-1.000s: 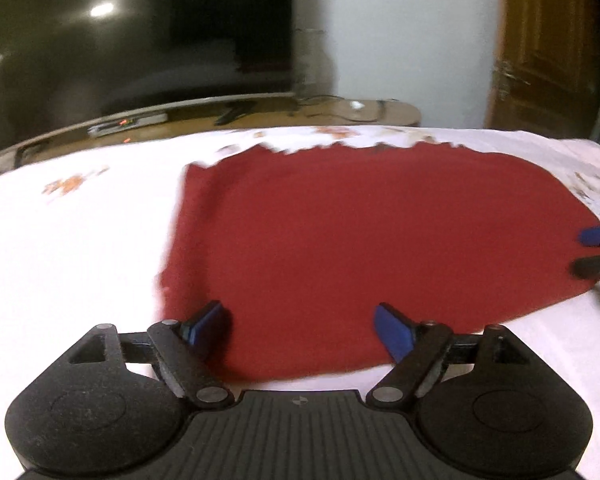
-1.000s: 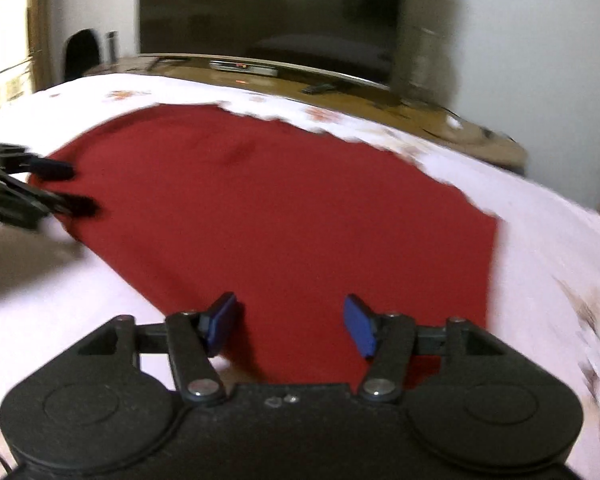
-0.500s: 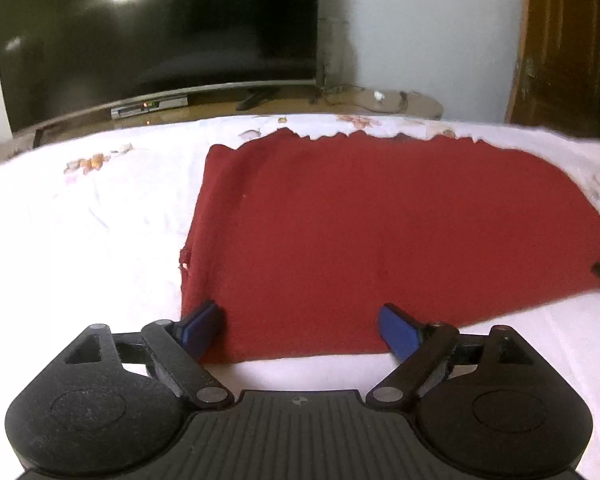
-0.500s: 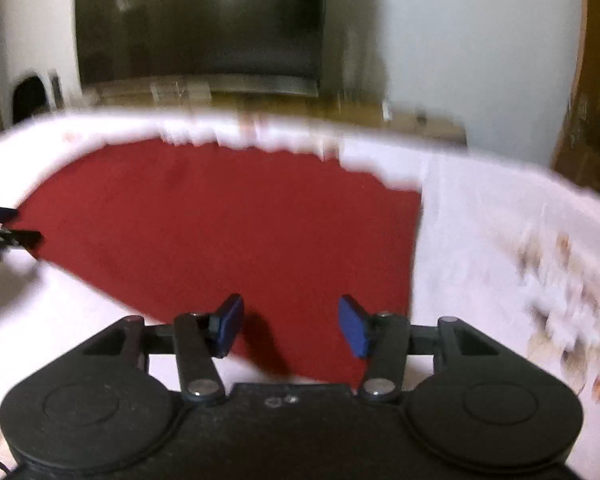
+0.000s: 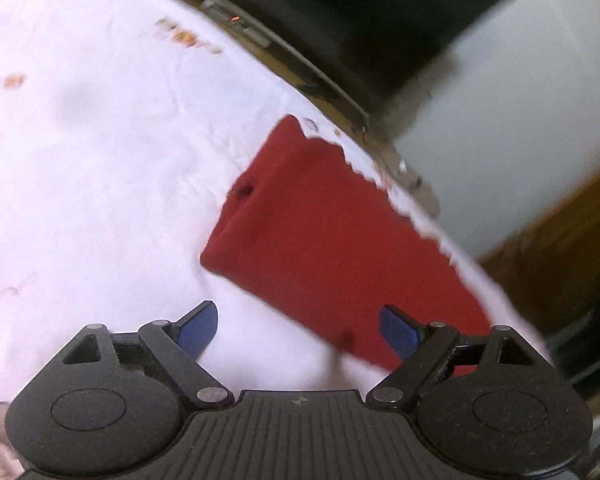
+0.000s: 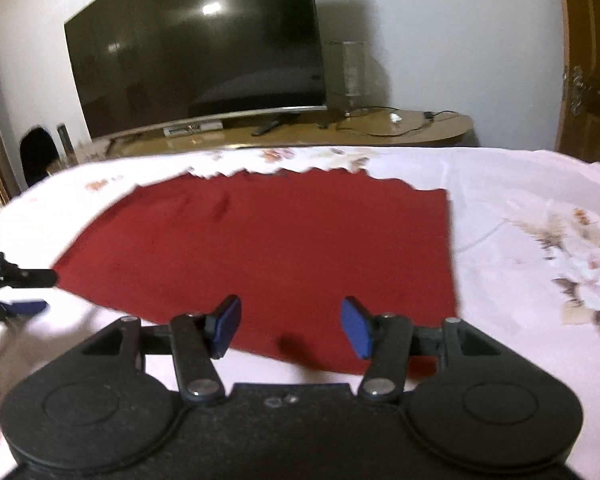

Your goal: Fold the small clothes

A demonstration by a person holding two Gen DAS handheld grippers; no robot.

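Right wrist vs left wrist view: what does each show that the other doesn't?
Only the right wrist view shows the whole TV screen, the wooden stand with cables, the floral print on the sheet, and the left tool at the cloth's left edge, open. Only the left wrist view, strongly tilted, shows a long bare stretch of white sheet left of the cloth. Both show the red cloth lying flat on the bed, and each its own tool, right tool, open and holding nothing.
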